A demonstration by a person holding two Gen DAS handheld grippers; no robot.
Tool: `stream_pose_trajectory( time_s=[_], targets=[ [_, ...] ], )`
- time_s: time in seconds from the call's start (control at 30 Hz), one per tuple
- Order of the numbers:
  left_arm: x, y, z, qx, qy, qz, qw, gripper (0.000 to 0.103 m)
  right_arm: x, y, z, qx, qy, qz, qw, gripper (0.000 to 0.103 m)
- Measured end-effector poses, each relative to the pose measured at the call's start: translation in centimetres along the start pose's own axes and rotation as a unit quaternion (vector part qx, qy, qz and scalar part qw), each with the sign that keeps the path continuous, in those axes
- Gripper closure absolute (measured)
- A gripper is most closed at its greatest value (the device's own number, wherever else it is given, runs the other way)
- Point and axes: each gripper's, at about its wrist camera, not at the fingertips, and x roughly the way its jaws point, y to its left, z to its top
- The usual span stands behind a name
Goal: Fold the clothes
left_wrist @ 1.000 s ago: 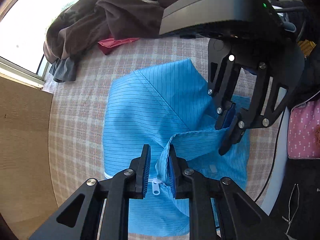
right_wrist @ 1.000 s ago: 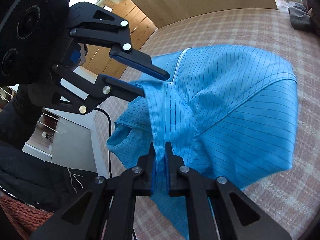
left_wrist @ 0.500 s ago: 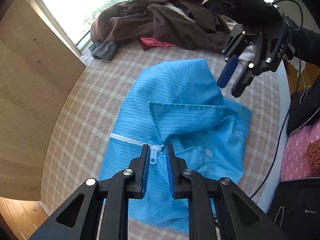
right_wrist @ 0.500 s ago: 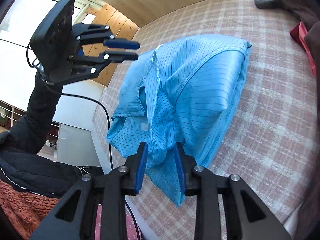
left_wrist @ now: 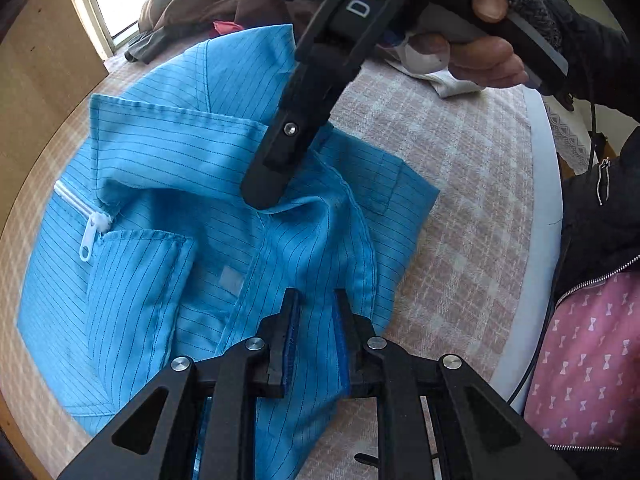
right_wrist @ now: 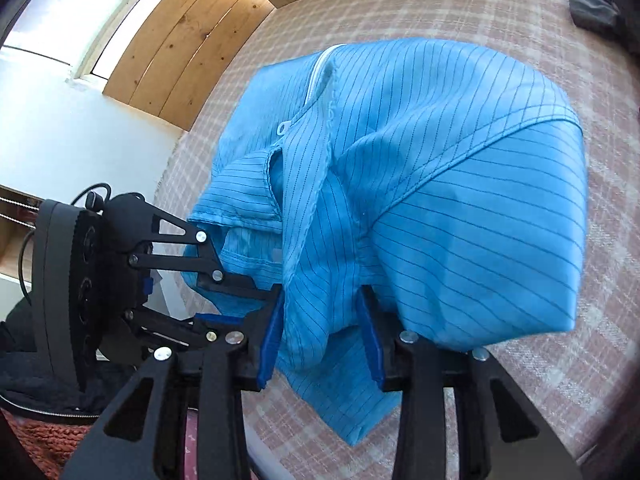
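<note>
Left wrist view: a blue striped jacket lies crumpled on a checked bed. The left claw is spread over its fabric.

Right wrist view: the right claw is spread around a raised jacket fold.

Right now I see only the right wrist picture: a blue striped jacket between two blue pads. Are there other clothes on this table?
Observer: Yes. The left wrist view shows a brown pile of clothes by the window, beyond the blue jacket.
Visitor: Who holds the right tool?
Observer: A bare hand in a dark sleeve grips the handle of the right tool.
Visitor: Anything near that hand?
Observer: A crumpled white cloth lies on the checked cover just below it.
</note>
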Motion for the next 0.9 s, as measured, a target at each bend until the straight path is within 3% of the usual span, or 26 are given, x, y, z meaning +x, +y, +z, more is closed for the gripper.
stream_pose_trajectory(
  time_s=[0.03, 0.13, 0.23, 0.27, 0.4, 0.57, 0.67, 0.8, 0.9],
  targets=[
    [-0.4, -0.1, -0.1, -0.002, -0.005, 0.0, 1.0, 0.087, 0.1, -0.8, -0.1, 0.025, -0.008, 0.034, 0.999, 0.095],
    [-2.5, -0.3, 0.0, -0.004, -0.026, 0.019, 0.9995, 0.084, -0.2, -2.5, -0.8, 0.08, -0.047, 0.137, 0.986, 0.095],
    [-4.7, 0.2, 1.0, -0.012, -0.067, 0.025, 0.9974, 0.069, -0.8, -3.3, -1.2, 0.104, -0.081, 0.207, 0.969, 0.095],
    [-5.1, 0.4, 1.4, -0.012, -0.078, 0.022, 0.9967, 0.068, -1.1, -3.3, -1.3, 0.102, -0.084, 0.206, 0.97, 0.095],
    [-3.9, 0.4, 3.2, 0.012, -0.068, 0.03, 0.9972, 0.068, -2.5, -3.1, -1.6, 0.089, -0.091, 0.175, 0.976, 0.095],
    [-1.7, 0.3, 3.0, 0.014, -0.044, -0.014, 0.9988, 0.068, -4.2, -2.9, -2.1, 0.073, -0.099, 0.137, 0.983, 0.095],
    [0.3, 0.5, 3.3, 0.006, -0.025, -0.019, 0.9995, 0.07, -5.3, -2.7, -2.4, 0.063, -0.104, 0.114, 0.986, 0.094],
    [1.4, 1.5, 3.8, -0.028, -0.02, -0.038, 0.9987, 0.101, -5.9, -1.8, -2.8, 0.032, -0.091, 0.033, 0.995, 0.081],
    [0.5, 1.1, 3.8, -0.018, -0.026, -0.023, 0.9992, 0.102, -6.0, -0.5, -3.3, -0.011, -0.072, -0.042, 0.996, 0.081]
  ],
)
